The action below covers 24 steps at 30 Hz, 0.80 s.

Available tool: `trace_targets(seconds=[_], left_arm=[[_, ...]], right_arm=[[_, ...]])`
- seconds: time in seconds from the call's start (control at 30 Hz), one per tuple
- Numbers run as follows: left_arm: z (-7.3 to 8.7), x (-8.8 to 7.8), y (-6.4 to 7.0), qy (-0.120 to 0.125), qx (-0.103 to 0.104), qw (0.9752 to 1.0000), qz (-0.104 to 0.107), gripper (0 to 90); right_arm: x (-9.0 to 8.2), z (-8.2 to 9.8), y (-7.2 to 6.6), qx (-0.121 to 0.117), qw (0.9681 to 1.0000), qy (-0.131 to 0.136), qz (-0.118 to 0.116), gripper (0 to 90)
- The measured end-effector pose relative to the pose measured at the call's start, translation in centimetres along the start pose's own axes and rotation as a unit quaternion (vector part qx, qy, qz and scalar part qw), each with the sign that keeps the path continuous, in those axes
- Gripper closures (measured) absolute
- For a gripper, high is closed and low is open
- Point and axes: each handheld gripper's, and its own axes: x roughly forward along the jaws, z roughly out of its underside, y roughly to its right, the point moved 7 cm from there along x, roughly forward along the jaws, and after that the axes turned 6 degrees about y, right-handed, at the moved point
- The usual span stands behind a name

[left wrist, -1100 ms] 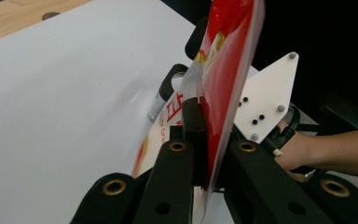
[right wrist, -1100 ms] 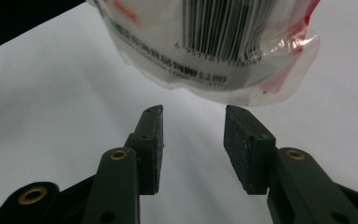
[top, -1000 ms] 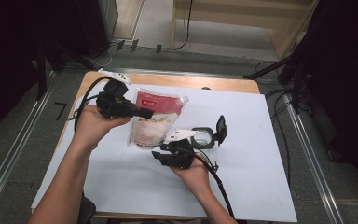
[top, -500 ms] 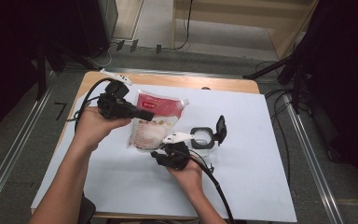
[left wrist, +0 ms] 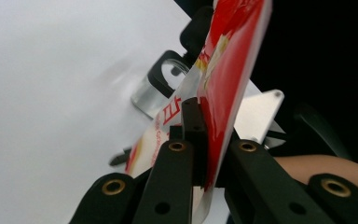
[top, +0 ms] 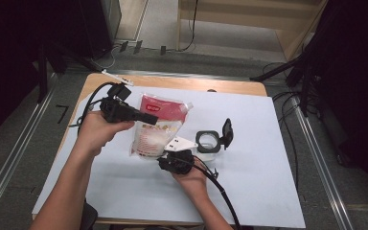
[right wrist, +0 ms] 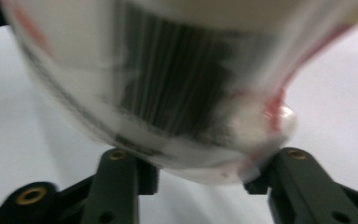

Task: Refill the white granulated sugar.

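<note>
The left tool [top: 146, 116] is clamped on the upper part of a red-and-clear bag [top: 155, 129] – in the left gripper view its two black jaws are pressed together with the bag's thin red film pinched flat between them [left wrist: 214, 107]. The bag hangs down and away from that tool, its lower, fuller end toward the right tool [top: 165, 160]. In the high view the right tool sits at the bag's lower corner, its grey plate just beside the film. The right gripper view shows the bag's rounded bottom [right wrist: 168, 88], with a dark barcode print, lying between that tool's jaws, which stand apart at either side of the bulge; the picture is blurred – I cannot tell whether the pads press on the bag or merely flank it. Beyond the right tool, on its far side from the bag, a clear container [top: 207, 143] with a black rim stands on the white sheet covering the worktop [top: 268, 158], its black lid [top: 226, 132] flipped up. In the left gripper view the same container [left wrist: 156, 91] shows past the bag's edge, near the left tool's tips.
</note>
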Motion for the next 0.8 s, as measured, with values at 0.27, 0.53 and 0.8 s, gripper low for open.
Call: trace_targets(seconds=[0.27,0.53,0.8], left_arm=[[0.0,1.6,-0.1,0.002,0.078,0.9955,-0.054,85.6],[0.3,2.0,-0.3,-0.004,0.084,0.9953,-0.048,83.0],[0.7,3.9,-0.3,-0.013,0.050,0.9987,-0.007,81.8]], right_arm=[[-0.3,-0.1,-1.8,-0.004,0.9996,-0.008,-0.027,54.2],[-1.1,-0.9,-2.9,0.021,0.9980,0.002,-0.059,54.8],[-1.9,-1.5,-2.8,0.049,0.9952,0.003,-0.085,55.1]])
